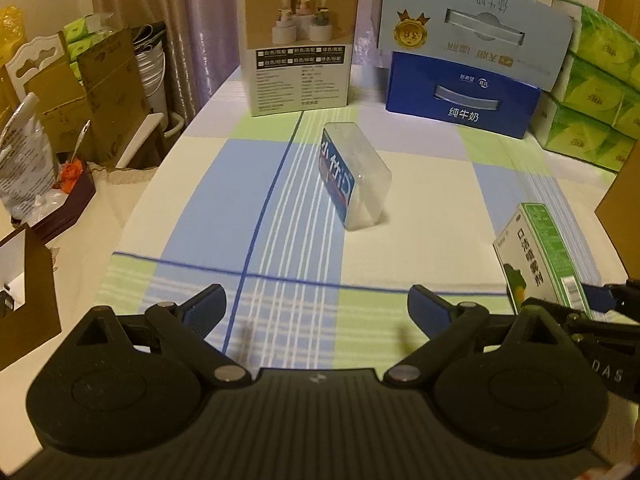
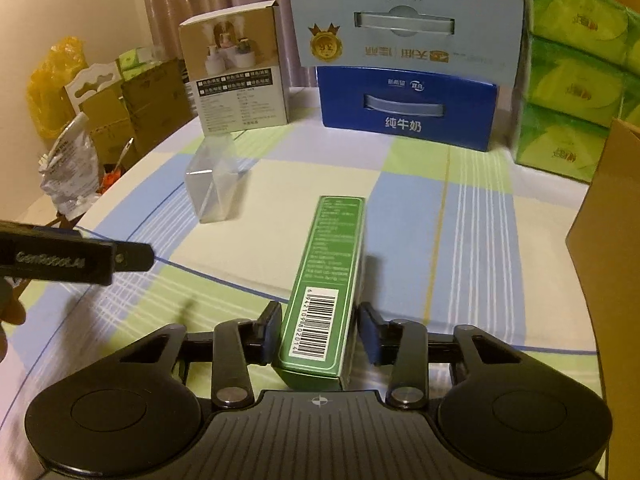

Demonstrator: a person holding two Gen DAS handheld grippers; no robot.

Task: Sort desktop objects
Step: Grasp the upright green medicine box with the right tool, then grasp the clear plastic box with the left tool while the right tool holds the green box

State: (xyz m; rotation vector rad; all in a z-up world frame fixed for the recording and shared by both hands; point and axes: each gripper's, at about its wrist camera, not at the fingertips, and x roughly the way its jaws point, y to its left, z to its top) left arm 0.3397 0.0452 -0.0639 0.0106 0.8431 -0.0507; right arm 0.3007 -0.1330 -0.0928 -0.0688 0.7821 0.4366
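Spanning both views, the checked desk (image 1: 420, 216) carries milk cartons (image 1: 464, 94) along its far edge. Only the left wrist view shows the clear box's (image 1: 354, 176) blue label; only the right shows the right gripper (image 2: 318, 334) pinching the green box (image 2: 324, 280). The left gripper (image 1: 318, 306) gapes empty.

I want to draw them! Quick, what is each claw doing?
Left claw: open, holding nothing.
Right claw: around the green box, but whether it is pinched cannot be told.

Behind my workspace I see milk cartons (image 1: 460, 98), green tissue packs (image 1: 592, 92), a humidifier box (image 1: 298, 40), and cardboard boxes (image 1: 96, 84) off the table's left.
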